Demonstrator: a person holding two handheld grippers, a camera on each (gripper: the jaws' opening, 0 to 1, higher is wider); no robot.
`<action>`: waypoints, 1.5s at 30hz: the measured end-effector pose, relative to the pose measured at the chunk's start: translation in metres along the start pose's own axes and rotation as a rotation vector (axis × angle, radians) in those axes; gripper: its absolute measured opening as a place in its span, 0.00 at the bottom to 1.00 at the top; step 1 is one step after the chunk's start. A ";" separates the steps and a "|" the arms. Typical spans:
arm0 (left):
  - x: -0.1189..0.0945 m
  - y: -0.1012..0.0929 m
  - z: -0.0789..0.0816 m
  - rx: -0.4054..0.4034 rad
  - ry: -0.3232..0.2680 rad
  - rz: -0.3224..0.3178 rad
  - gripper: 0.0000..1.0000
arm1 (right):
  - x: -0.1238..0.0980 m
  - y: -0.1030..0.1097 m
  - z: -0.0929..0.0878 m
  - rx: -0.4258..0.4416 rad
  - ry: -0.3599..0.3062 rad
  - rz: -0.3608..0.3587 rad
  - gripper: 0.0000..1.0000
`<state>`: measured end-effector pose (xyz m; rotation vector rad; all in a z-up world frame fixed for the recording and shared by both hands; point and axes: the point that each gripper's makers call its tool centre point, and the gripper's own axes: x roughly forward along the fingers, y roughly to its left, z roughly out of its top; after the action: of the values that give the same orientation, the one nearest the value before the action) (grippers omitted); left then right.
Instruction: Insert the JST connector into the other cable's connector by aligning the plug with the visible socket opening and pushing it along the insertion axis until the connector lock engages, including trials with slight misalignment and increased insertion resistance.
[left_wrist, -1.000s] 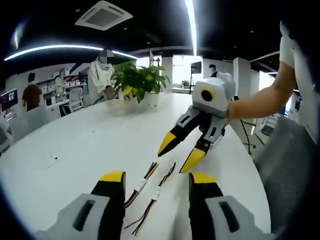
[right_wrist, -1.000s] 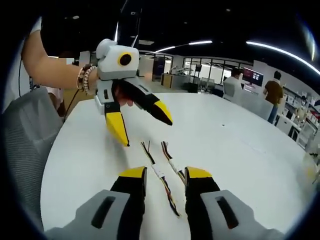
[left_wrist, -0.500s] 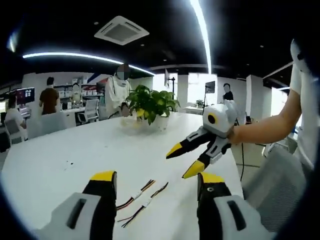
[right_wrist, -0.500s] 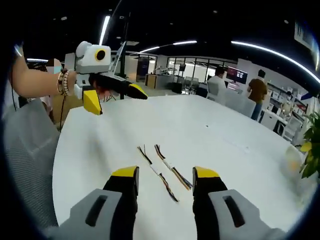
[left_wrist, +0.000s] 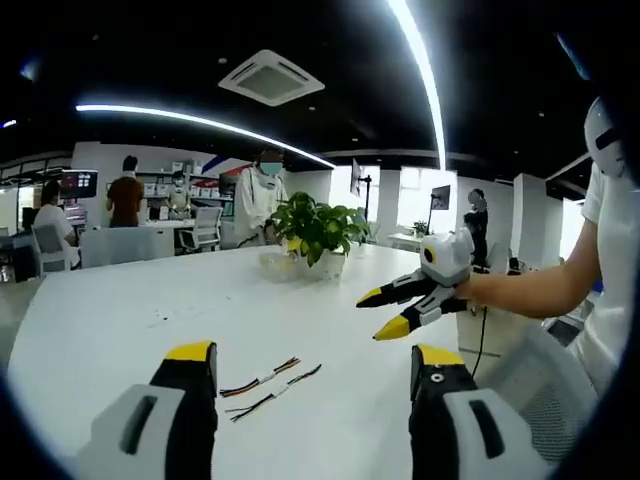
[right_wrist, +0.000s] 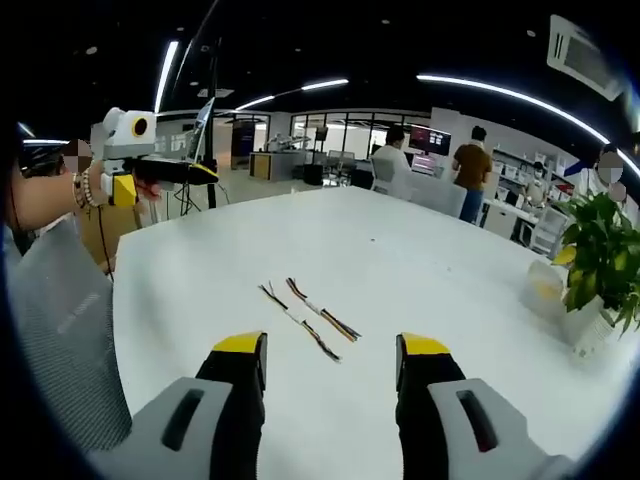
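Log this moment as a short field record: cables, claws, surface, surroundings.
cables: two wired cables, side by side on the table, apart, not mated
left claw: open, empty, above the table, short of the cables
right claw: open, empty, cables ahead of it
surface: white table
surroundings: potted plant on the table; people in the background

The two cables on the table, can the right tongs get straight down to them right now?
Probably yes. The two cables lie side by side on the bare white table just ahead of the open right tongs; the left tongs are off to the side.
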<state>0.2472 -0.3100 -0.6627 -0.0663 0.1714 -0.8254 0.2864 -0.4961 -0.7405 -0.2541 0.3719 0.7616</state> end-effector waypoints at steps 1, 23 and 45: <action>-0.004 0.000 0.002 -0.025 -0.021 0.015 0.84 | -0.003 0.001 -0.002 0.003 0.002 -0.007 0.51; -0.116 -0.031 -0.052 0.043 0.146 0.201 0.85 | -0.076 0.039 -0.030 0.087 -0.014 -0.098 0.57; -0.143 0.008 -0.090 0.026 0.198 0.259 0.75 | -0.067 0.087 -0.055 0.056 0.064 -0.047 0.53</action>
<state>0.1419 -0.1991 -0.7338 0.0616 0.3483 -0.5748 0.1674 -0.4967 -0.7707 -0.2344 0.4458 0.6974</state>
